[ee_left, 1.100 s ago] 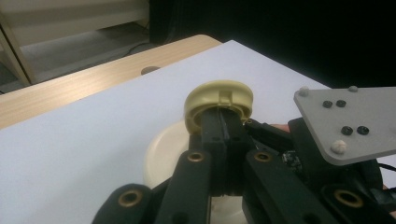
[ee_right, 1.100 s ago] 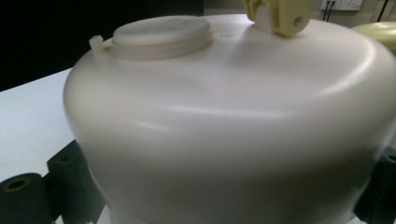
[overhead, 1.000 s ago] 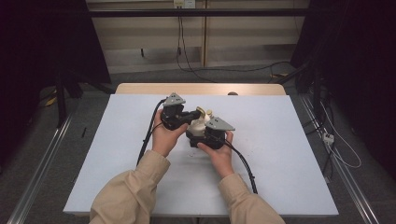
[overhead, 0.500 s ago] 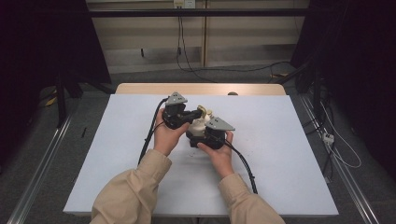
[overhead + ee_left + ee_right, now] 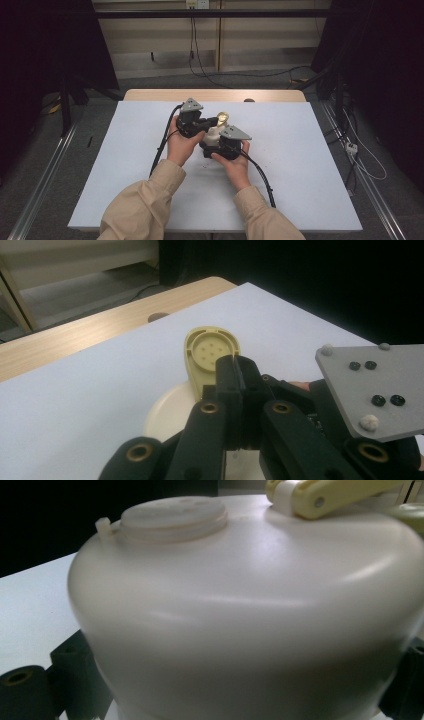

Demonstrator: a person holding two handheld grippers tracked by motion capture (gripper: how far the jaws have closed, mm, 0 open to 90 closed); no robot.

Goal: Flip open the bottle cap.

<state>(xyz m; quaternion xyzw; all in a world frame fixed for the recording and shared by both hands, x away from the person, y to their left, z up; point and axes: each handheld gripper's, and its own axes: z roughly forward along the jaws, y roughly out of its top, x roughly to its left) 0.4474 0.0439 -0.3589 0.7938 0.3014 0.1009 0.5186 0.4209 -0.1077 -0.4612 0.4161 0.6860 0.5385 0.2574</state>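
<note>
Near the middle of the white-topped bench [image 5: 310,165] a person works with a hand-held gripper in each hand, both brought close together over one small thing; that thing is a cream plastic container [image 5: 240,615] with a rounded shoulder and a pale yellow flip lid [image 5: 207,352], and it sits between the two hands, a little nearer the far edge than the near one.

The left hand-held gripper [image 5: 235,370] comes in from the left in the high view [image 5: 202,122]; its black jaws are drawn tight together on the edge of the yellow lid, which stands tilted up with its dimpled inner face turned toward that gripper's camera; the cream body shows just below the jaws.

The right hand-held gripper [image 5: 220,145] lies just in front of the container on the person's side, its grey three-cornered plate [image 5: 235,133] on top; in its own view the cream body swells up between the two black jaws, one at each lower corner, and it seems to be clasped around the body, the pads themselves hidden; a round cap with a small tab sits on the shoulder, and the yellow hinge arm crosses the top right.

A black cable trails from each gripper back toward the person's tan sleeves [image 5: 145,205]; the bench's bare wooden strip [image 5: 215,95] runs along the far side.
</note>
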